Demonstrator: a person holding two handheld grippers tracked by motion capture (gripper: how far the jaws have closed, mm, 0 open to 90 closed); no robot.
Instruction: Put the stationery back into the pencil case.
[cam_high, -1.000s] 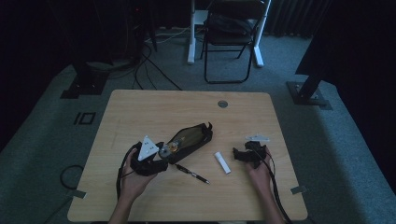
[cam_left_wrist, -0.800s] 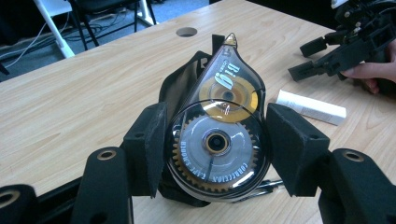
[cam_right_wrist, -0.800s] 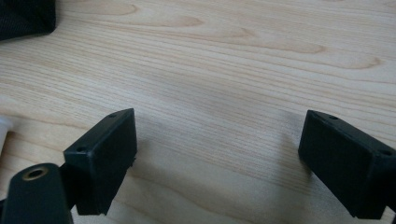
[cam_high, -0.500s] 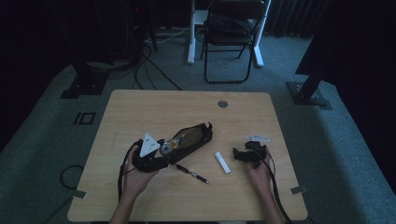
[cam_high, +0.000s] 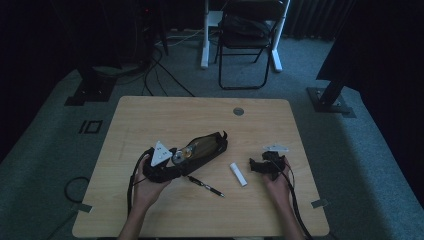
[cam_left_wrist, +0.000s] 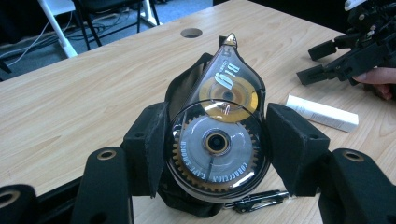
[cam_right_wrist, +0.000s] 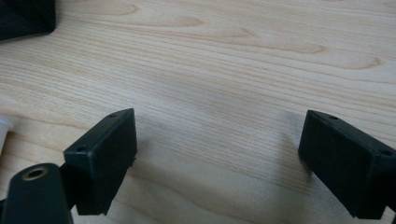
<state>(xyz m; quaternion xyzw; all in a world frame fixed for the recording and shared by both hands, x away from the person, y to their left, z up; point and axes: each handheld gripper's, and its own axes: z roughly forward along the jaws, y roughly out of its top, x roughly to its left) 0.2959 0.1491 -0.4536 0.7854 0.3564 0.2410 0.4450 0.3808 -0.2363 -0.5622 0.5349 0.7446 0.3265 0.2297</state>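
I have the left gripper (cam_left_wrist: 215, 154) clamped on the correction tape (cam_left_wrist: 218, 140), its two pads pressed against the round body from either side, the jaws standing a good way apart because the dispenser is wide. In the left gripper view the tape's pointed tip aims away from me and sits right at the open mouth of the black pouch (cam_high: 206, 147), which lies on the table (cam_high: 150, 115) stretching away to the right; whether the tip is already inside the opening I cannot tell. I judge this to be the step of feeding the tape into the pouch, about midway through. The right gripper (cam_high: 264, 164) sits low over bare wood on the right side, jaws wide and with nothing between them. A pen (cam_high: 205, 185) lies just beside the pouch on the near side, and a white stick (cam_high: 238, 174) lies between the pen and my right gripper. Next I would push the tape forward along the pouch's length, keeping it flat so the rim does not catch, and probably bring the right gripper over to hold the mouth open before I let go.
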